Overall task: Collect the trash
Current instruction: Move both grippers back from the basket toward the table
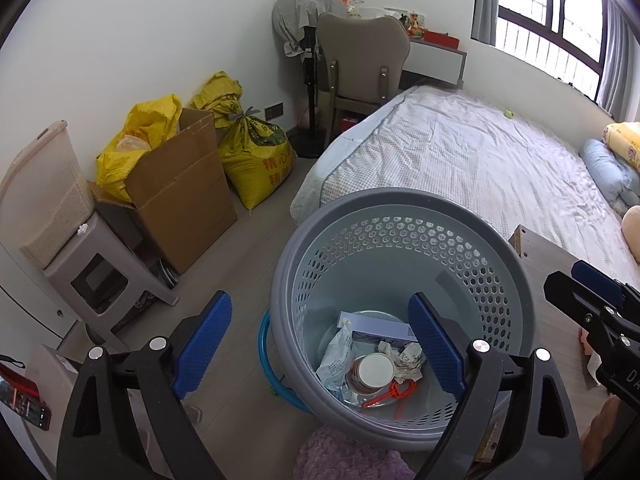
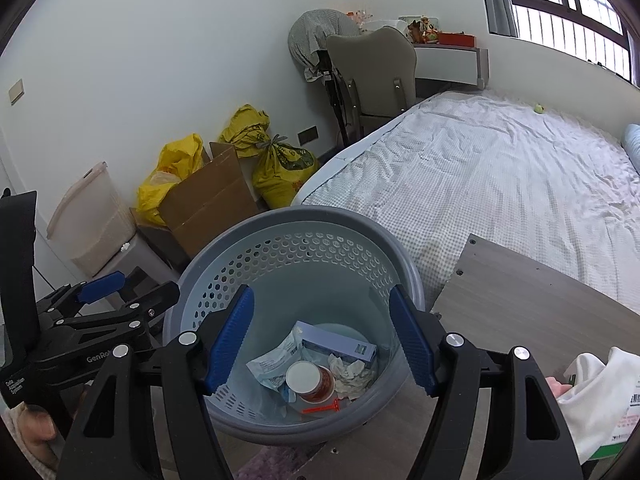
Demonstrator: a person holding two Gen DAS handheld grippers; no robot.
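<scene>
**Both grippers hang open over a part-filled waste basket**

The grey-blue basket (image 1: 404,216) stands on the wood-look floor at the foot of the bed (image 1: 480,152), beside a brown board (image 2: 540,292). It is round, with a thick smooth rim and walls pierced by honeycomb holes. At its bottom lies a small heap of trash: a long pale-blue carton (image 2: 340,346), a crinkled plastic wrapper (image 2: 272,364), a cup (image 2: 310,378) lying on its side with its pale round face turned up, a wad of crumpled paper (image 2: 352,372) and a small red-orange plastic piece (image 2: 320,408).

The left gripper (image 1: 320,346) hovers above the basket with its blue pads spread wide, one over the floor outside the rim and one over the basket's inside; nothing is between them. The right gripper (image 2: 322,340) points down into the basket with its jaws also apart and empty, both pads within the rim's outline.

The print on the carton and wrapper is too small to read. The red piece's shape is hard to make out. A blue hoop (image 1: 266,356) under the basket is mostly hidden by it. A white cloth or bag (image 2: 600,392) at the right wrist view's edge is cut off by the frame, as is a purple fluffy rug (image 1: 344,456) below the basket.
</scene>
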